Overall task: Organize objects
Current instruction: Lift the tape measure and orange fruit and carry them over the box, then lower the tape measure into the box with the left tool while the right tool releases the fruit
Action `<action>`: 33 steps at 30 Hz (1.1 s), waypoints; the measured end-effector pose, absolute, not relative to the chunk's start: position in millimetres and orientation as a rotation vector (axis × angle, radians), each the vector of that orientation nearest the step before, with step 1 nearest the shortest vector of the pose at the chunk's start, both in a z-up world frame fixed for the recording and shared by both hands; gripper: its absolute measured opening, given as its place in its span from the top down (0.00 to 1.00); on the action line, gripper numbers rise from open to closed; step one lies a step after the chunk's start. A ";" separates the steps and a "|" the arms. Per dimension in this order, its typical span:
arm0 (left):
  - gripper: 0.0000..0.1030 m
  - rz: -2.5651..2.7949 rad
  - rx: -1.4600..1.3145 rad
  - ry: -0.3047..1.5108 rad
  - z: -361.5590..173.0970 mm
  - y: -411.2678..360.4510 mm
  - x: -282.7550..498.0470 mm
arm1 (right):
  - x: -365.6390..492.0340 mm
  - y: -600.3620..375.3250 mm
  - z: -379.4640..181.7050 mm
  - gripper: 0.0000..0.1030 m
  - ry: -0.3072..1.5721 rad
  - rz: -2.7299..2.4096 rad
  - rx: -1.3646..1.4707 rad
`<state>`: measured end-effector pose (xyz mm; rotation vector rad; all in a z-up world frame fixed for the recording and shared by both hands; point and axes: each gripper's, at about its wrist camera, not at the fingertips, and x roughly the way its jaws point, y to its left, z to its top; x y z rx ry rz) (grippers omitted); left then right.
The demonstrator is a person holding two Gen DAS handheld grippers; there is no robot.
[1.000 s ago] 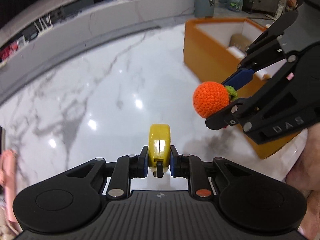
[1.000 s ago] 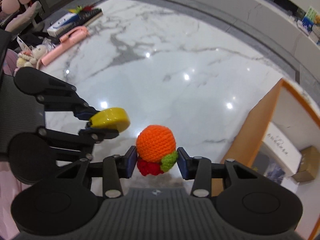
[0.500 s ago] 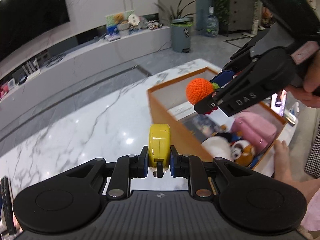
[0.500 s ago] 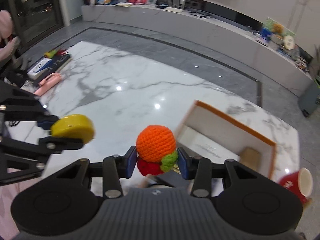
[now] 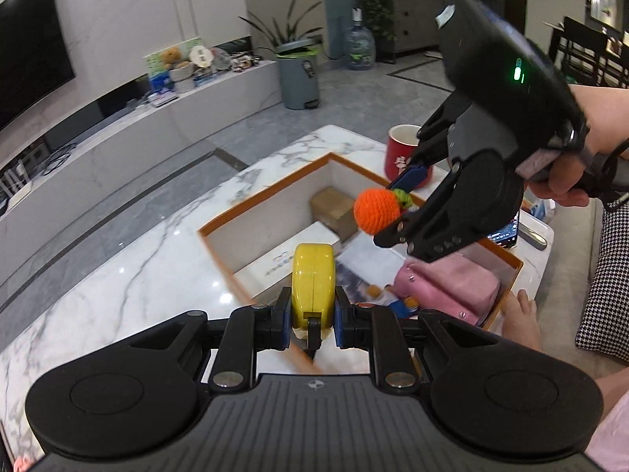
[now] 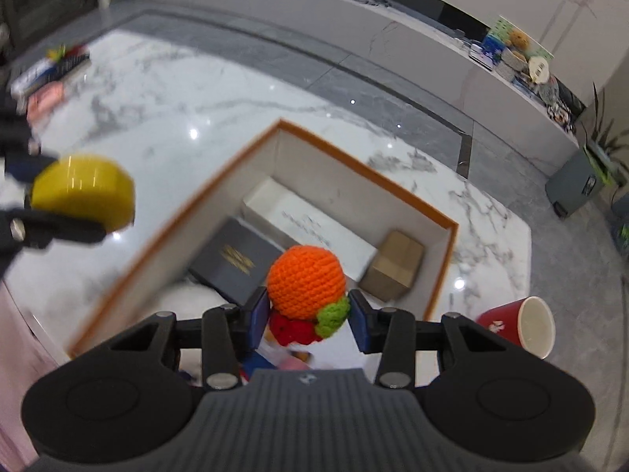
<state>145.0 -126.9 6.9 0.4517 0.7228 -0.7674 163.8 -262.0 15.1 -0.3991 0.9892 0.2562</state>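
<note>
Two grippers are held above an orange-rimmed box point(image 5: 220, 225) that stands on a white marble worktop point(image 5: 129, 275). Nearest in the left wrist view, the left gripper point(image 5: 313, 314) is clenched on a yellow tape measure point(image 5: 312, 279), which is gripped upright on its edge between the blue pads, over the near wall of the box. Further out and to the right, the right gripper point(image 5: 401, 208) is seen from the side, clamped on an orange crocheted ball point(image 5: 375, 212) with a green tuft. In the right wrist view, the same ball point(image 6: 306, 277) is pinched between the fingers point(image 6: 359, 326), with a red crocheted piece point(image 6: 293, 328) and the green tuft below it, and it is held over the inside of the box point(image 6: 444, 259). Inside the box, a dark flat case point(image 6: 232, 259), a long white carton point(image 6: 306, 224) and a small brown carton point(image 6: 395, 265) are seen lying on the bottom; a pink pouch point(image 5: 448, 287) is seen at the near end. Beyond the box, a red cup point(image 6: 519, 326) is standing on the worktop. Farther back, a grey bin point(image 5: 298, 74) is seen on the floor.
</note>
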 end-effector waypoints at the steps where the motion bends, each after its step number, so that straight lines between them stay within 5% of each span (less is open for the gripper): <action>1: 0.79 -0.777 0.455 0.725 4.6 -132.1 146.9 | 164.0 -265.7 9.7 0.56 0.997 0.257 -0.426; 33: 0.79 -0.916 0.593 0.852 -83.7 -217.3 226.2 | 220.7 -286.7 -79.2 0.53 1.069 0.390 -0.684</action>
